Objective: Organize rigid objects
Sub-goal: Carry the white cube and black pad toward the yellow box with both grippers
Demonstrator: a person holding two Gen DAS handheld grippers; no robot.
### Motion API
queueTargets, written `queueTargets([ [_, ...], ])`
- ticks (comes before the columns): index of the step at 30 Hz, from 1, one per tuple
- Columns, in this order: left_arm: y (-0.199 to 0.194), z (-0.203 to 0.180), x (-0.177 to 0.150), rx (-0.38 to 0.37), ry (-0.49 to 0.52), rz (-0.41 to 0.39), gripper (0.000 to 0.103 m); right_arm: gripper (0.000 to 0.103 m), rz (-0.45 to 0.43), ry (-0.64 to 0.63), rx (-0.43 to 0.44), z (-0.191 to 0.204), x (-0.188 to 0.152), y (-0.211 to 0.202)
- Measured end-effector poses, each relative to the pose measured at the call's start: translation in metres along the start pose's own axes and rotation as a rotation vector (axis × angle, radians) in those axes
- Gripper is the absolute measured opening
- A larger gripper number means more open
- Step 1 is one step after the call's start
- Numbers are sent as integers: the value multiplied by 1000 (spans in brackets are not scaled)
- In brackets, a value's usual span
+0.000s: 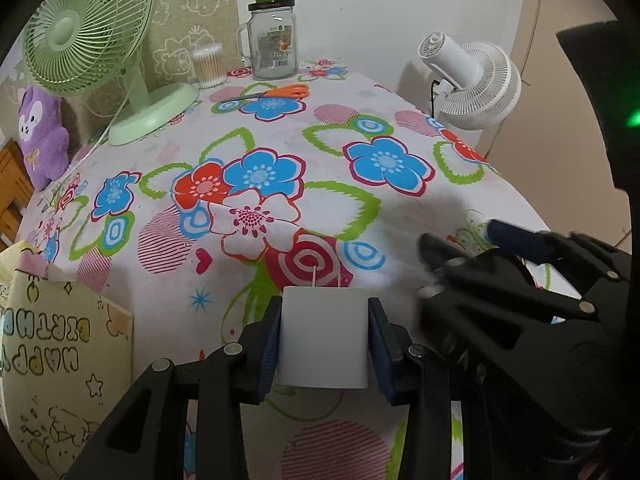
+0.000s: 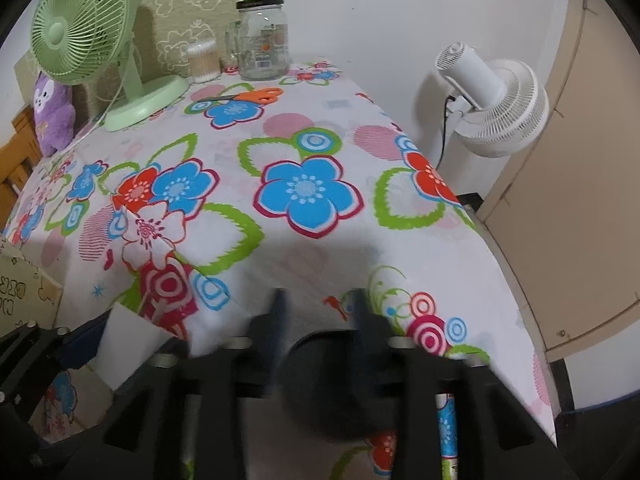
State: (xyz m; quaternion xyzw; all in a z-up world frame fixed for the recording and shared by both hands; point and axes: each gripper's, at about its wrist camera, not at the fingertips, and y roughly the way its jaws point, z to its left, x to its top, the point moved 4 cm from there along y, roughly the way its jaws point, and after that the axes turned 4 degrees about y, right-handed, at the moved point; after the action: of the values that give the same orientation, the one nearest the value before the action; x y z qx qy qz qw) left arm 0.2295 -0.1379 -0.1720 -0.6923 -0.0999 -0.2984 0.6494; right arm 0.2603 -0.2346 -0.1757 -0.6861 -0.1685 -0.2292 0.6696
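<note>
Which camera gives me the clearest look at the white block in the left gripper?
The left wrist view: the white block sits centred and sharp between the left gripper pads. The right wrist view shows only a blurred corner of it at lower left, partly behind black gripper parts.

left gripper [image 1: 324, 336] clamped on something; right gripper [image 2: 320, 312] likewise (blurred).

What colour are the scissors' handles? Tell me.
Orange; the scissors show best in the left wrist view, lying near the glass jar.
</note>
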Motion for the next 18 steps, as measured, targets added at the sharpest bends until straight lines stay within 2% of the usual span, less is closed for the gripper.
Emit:
queueTargets([
  [1,-1,-1,-1,0,3,-1,41,71,-11,3,-2,-1,-1,-3],
  [4,-3,-4,-5,-3,11,2,41,76,-20,-9,-25,-3,-5,-7],
  [9,-4,-9,-11,-3,21,9,41,77,3,5,-43,-9,-13,-4],
  [11,-3,-9,-13,-4,21,15,41,81,18,12,-47,-11,-16,-2],
  [18,-3,-13,-17,9,34,14,41,82,42,57,-12,-15,-25,3],
])
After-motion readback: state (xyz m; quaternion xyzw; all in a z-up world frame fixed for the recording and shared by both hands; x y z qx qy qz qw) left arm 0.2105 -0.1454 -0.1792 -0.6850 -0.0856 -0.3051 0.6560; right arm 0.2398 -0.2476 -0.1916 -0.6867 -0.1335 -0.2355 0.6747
